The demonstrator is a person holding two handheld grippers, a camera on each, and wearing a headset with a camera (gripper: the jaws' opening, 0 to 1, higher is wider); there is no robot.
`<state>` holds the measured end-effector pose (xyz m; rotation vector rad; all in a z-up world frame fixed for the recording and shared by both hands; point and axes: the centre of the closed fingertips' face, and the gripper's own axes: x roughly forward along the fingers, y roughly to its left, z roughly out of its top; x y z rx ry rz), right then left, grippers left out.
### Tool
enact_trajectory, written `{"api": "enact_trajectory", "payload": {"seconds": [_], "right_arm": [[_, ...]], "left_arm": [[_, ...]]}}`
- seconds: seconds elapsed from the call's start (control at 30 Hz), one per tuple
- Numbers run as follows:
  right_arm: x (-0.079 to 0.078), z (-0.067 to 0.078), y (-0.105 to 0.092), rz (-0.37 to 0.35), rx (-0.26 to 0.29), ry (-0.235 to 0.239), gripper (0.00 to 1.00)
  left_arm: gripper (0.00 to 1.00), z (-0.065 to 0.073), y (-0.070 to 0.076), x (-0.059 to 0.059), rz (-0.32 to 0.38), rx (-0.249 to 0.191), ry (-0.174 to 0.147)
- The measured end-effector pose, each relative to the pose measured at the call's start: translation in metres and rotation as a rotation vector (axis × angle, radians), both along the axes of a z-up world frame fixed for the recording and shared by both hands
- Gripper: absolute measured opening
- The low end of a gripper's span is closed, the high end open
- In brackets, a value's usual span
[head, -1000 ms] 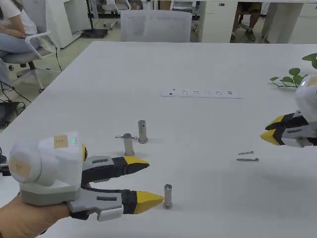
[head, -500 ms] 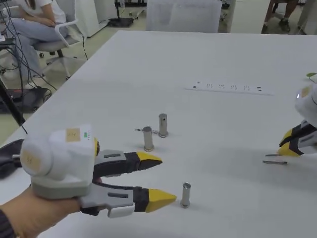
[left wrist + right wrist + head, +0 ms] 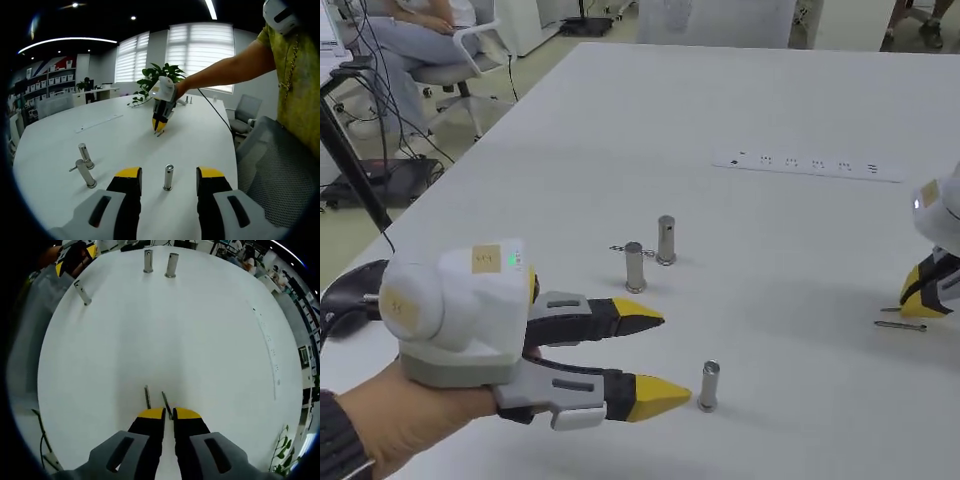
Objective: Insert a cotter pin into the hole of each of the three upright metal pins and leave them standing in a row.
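My right gripper (image 3: 168,415), nearly closed at a cotter pin (image 3: 165,403), may not grip it yet; I'd pinch squarely mid-shaft. Left gripper (image 3: 168,172), wide, should steady the near pin (image 3: 168,181).

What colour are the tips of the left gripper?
Yellow tips on the left gripper, black behind them; clearest in the head view.

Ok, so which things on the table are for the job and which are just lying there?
For the job:
three upright metal pins
two loose cotter pins
left gripper
right gripper

Just lying about:
power strip
plant
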<state>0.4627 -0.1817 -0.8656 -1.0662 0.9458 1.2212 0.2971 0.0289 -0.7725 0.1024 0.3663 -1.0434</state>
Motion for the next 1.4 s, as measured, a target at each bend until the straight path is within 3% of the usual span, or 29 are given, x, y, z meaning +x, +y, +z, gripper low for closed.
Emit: {"api": "enact_trajectory", "payload": {"seconds": [0.27, 0.37, 0.67, 1.03, 1.4], "right_arm": [[-0.001, -0.001, 0.000, 0.046, -0.025, 0.022, 0.07], [0.005, -0.003, -0.001, 0.058, -0.027, 0.032, 0.09], [0.002, -0.002, 0.000, 0.007, -0.003, 0.076, 0.09], [-0.001, -0.002, 0.001, 0.037, -0.038, 0.010, 0.03], [-0.009, 0.002, 0.001, 0.030, -0.032, 0.002, 0.02]], "left_arm": [[0.41, 0.000, 0.000, 0.000, 0.001, -0.002, -0.001], [0.41, 0.000, 0.000, 0.000, 0.001, -0.002, -0.001], [0.40, 0.001, 0.002, 0.001, 0.008, -0.002, -0.002], [0.39, 0.005, 0.001, 0.003, 0.008, -0.005, -0.009], [0.37, 0.009, 0.003, 0.007, 0.008, -0.006, -0.019]]}}
